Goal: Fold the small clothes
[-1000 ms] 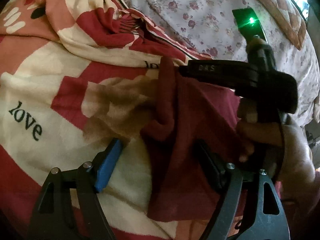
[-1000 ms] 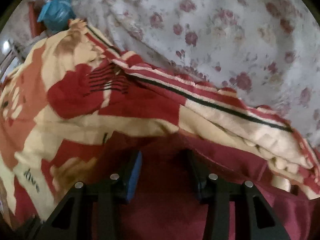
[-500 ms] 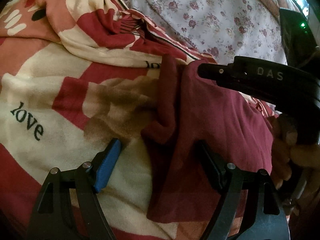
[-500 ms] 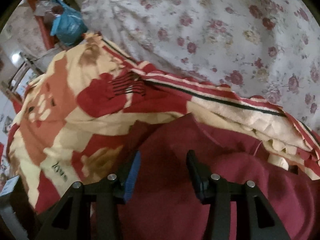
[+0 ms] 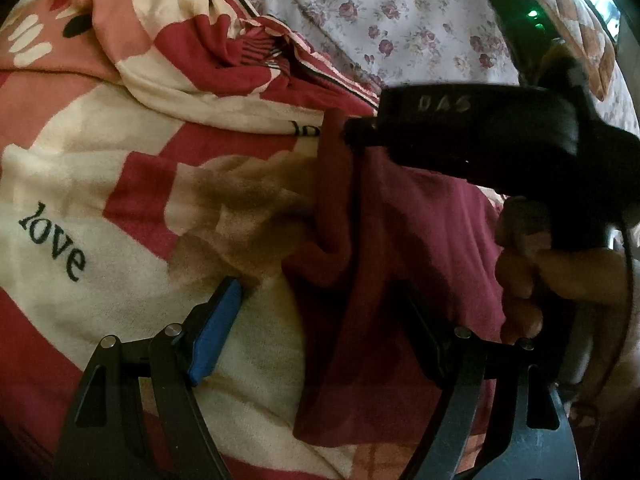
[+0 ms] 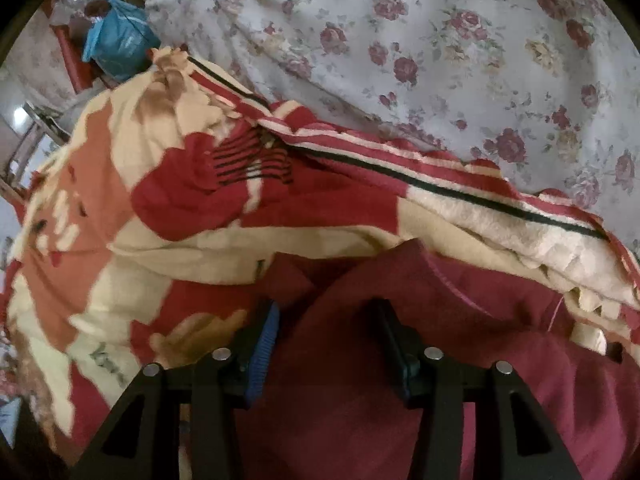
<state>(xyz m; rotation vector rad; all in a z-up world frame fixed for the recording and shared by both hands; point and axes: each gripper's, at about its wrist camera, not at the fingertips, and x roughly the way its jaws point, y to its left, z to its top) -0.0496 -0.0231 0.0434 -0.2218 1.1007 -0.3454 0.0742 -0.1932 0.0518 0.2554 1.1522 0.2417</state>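
A small maroon garment (image 5: 400,248) lies bunched on a red and cream "love" blanket (image 5: 100,208). My left gripper (image 5: 316,328) is open, its fingers wide apart over the garment's left edge. My right gripper (image 6: 324,340) is open, with maroon cloth (image 6: 400,400) lying between and under its fingers. The right gripper's black body (image 5: 500,136) shows in the left wrist view above the garment's top edge, held by a hand (image 5: 540,276). Whether cloth is pinched cannot be told.
A floral bedsheet (image 6: 460,48) covers the bed beyond the blanket (image 6: 200,200). A blue bag (image 6: 116,48) sits at the far left edge of the bed. A patchwork quilt (image 5: 576,24) lies at the top right.
The right gripper rose and swung right, then came back left and down over the garment's top edge. The left gripper stayed in place and open.
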